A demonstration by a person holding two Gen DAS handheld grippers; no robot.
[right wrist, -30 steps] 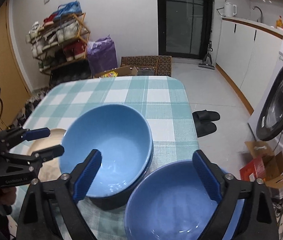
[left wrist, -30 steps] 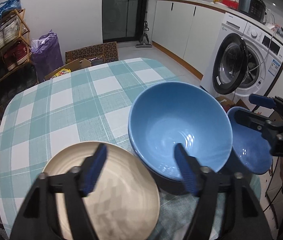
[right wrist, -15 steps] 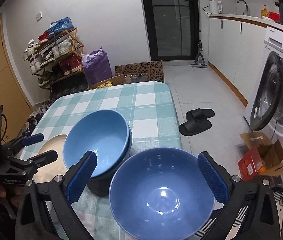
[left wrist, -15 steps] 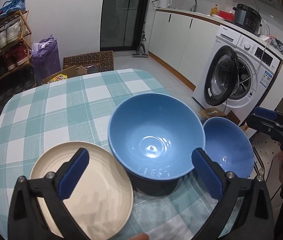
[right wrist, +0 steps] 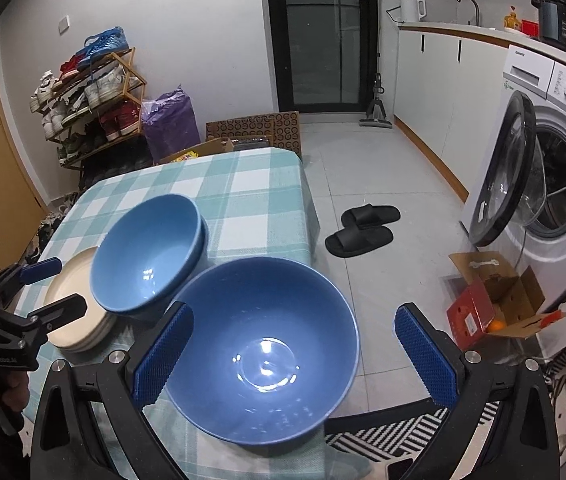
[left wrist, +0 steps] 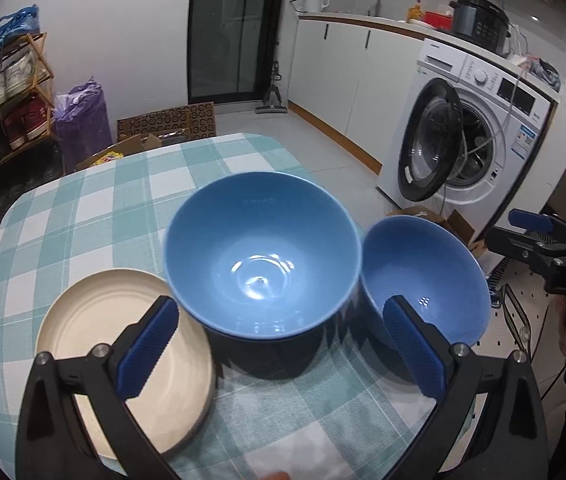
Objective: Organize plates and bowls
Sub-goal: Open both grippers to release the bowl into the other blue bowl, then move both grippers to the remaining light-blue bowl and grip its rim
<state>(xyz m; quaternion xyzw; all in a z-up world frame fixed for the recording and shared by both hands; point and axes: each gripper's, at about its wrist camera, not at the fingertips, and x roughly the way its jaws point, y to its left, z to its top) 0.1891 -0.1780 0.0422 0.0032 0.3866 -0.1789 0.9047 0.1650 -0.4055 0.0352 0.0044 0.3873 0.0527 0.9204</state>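
Grippers, left (left wrist: 279, 344) and right (right wrist: 289, 354), are held open (nothing grasped) over bowls (left wrist: 261, 256) at the table's (left wrist: 83, 216) near edge.

We see a stack of light blue bowls (left wrist: 261, 256) standing upright in the middle of the checked tablecloth (left wrist: 83, 216). It looks like two bowls, one nested inside the other. Just to the left of the stack lies a pile of round cream plates (left wrist: 123, 356), flat on the cloth. Just to the right of the stack stands a darker blue bowl (right wrist: 263, 344), also upright and empty, at the cloth's near right corner.
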